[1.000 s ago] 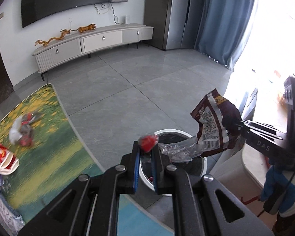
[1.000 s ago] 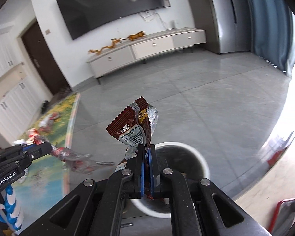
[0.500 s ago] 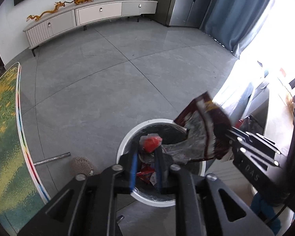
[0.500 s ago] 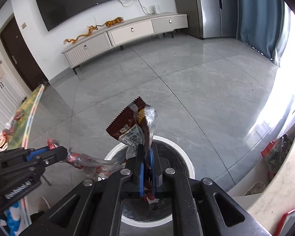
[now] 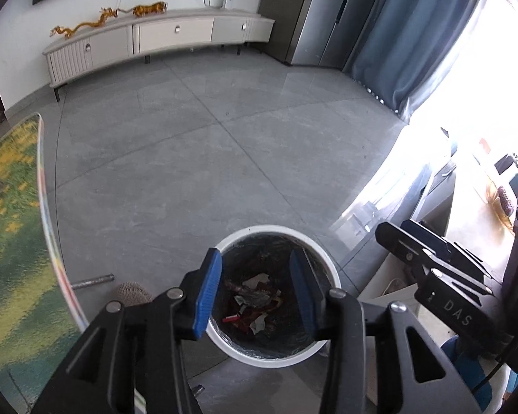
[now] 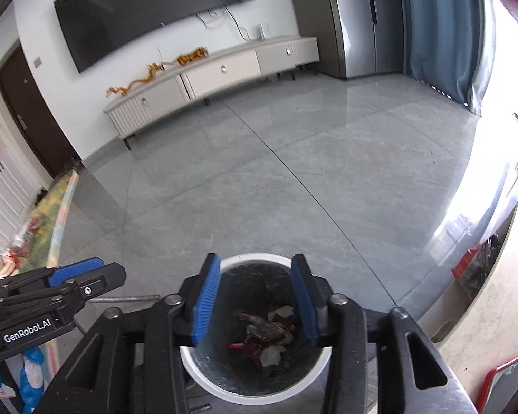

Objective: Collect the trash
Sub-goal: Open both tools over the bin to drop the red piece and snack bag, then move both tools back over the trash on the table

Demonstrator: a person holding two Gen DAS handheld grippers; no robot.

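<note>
A round white trash bin (image 5: 323, 262) with a dark liner stands on the grey floor right below both grippers. Several crumpled wrappers (image 5: 250, 302) lie at its bottom, also seen as wrappers (image 6: 267, 334) in the right wrist view. My left gripper (image 5: 257, 286) hangs over the bin, jaws opening, nothing between the blue pads. My right gripper (image 6: 255, 296) is over the bin (image 6: 255, 258) too, jaws opening and empty. Each gripper shows in the other's view: the right gripper (image 5: 428, 255) at the right, the left gripper (image 6: 69, 279) at the left.
A glass table edge with a green and yellow mat (image 5: 13, 248) lies to the left, with more trash (image 6: 22, 241) on it. A metal rod (image 5: 93, 280) and a brown ball (image 5: 131, 293) lie on the floor by the bin. A TV cabinet (image 5: 155, 38) stands far back.
Both grippers opened and let go: the red-and-clear wrapper from the left and the brown snack packet from the right dropped into the bin. Both hands moved closer over the bin.
</note>
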